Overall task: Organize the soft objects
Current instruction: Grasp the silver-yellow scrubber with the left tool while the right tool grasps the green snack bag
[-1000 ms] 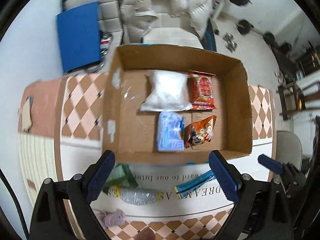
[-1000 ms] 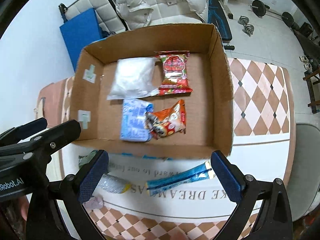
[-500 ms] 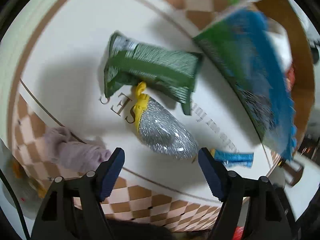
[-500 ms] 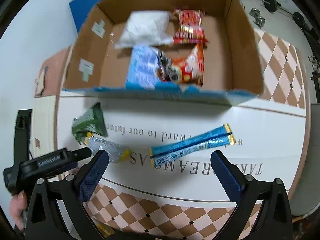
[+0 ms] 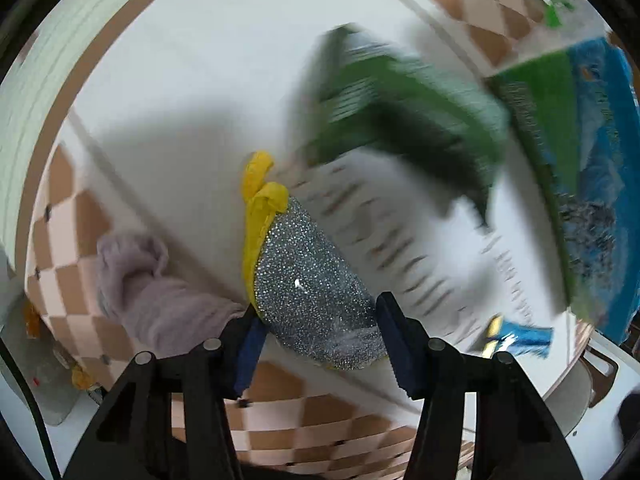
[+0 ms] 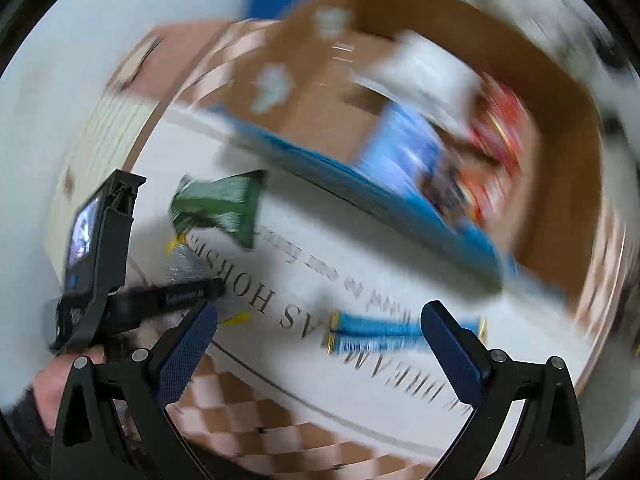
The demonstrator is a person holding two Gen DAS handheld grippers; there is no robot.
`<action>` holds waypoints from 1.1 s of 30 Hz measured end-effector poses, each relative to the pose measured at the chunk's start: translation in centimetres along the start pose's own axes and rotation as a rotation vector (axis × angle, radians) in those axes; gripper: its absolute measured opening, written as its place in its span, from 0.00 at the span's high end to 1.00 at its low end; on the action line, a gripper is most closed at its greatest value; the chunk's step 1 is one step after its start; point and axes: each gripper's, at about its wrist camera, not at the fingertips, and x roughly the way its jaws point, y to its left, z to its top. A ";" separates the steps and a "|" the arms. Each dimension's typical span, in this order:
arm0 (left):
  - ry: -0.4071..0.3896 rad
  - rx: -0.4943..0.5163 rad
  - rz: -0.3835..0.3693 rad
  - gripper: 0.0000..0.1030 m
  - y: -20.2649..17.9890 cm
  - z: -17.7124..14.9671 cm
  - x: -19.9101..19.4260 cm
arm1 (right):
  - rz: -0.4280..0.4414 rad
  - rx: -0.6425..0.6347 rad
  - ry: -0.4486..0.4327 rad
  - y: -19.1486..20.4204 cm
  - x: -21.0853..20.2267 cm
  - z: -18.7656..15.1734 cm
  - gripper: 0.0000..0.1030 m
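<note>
In the left wrist view a silver glitter pouch with a yellow edge (image 5: pixel 308 280) sits between my left gripper's (image 5: pixel 320 344) blue pads, which touch its sides. A blurred green packet (image 5: pixel 400 120) lies beyond it, a lilac cloth (image 5: pixel 148 292) to its left. In the right wrist view my right gripper (image 6: pixel 320 344) is open and empty above a blue stick packet (image 6: pixel 384 336). The left gripper (image 6: pixel 172 292) shows at the left over the silver pouch (image 6: pixel 188 264), near the green packet (image 6: pixel 224 204). The cardboard box (image 6: pixel 320 112) holds several snack packets.
A white cloth with printed letters (image 6: pixel 320 280) covers the checkered table (image 6: pixel 260 412). The box's printed blue-green side (image 5: pixel 576 184) stands at the right of the left wrist view. The blue stick packet (image 5: pixel 516 336) lies near it.
My left gripper has dropped onto the silver pouch and narrowed around it. My right gripper has come lower and closer to the blue stick packet. Both views are blurred by motion.
</note>
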 end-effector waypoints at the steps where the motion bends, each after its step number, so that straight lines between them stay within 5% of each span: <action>1: 0.003 -0.013 -0.004 0.50 0.7 -0.5 0.3 | -0.029 -0.108 0.018 2.1 0.3 1.0 0.00; 8: -0.025 -0.066 -0.055 0.50 3.3 -2.6 1.1 | -0.208 -0.628 0.106 13.4 5.1 5.3 0.00; 13: -0.026 -0.119 -0.107 0.50 5.4 -3.3 1.9 | -0.274 -0.803 0.234 17.1 10.5 7.5 0.04; 22: -0.029 -0.185 -0.149 0.57 8.1 -5.5 3.7 | -0.317 -0.948 0.360 19.0 15.8 7.8 0.06; 24: -0.031 -0.190 -0.155 0.57 8.3 -5.9 3.9 | -0.271 -0.938 0.395 19.3 15.9 7.9 0.26; 29: -0.031 -0.194 -0.166 0.58 8.7 -6.9 4.3 | -0.292 -0.936 0.423 19.2 17.0 8.0 0.27; 32: -0.030 -0.183 -0.166 0.61 7.9 -5.9 5.3 | -0.298 -0.870 0.473 18.1 18.5 8.3 0.59; 33: -0.030 -0.169 -0.162 0.61 7.9 -6.3 5.5 | -0.291 -0.819 0.493 17.4 18.9 8.5 0.58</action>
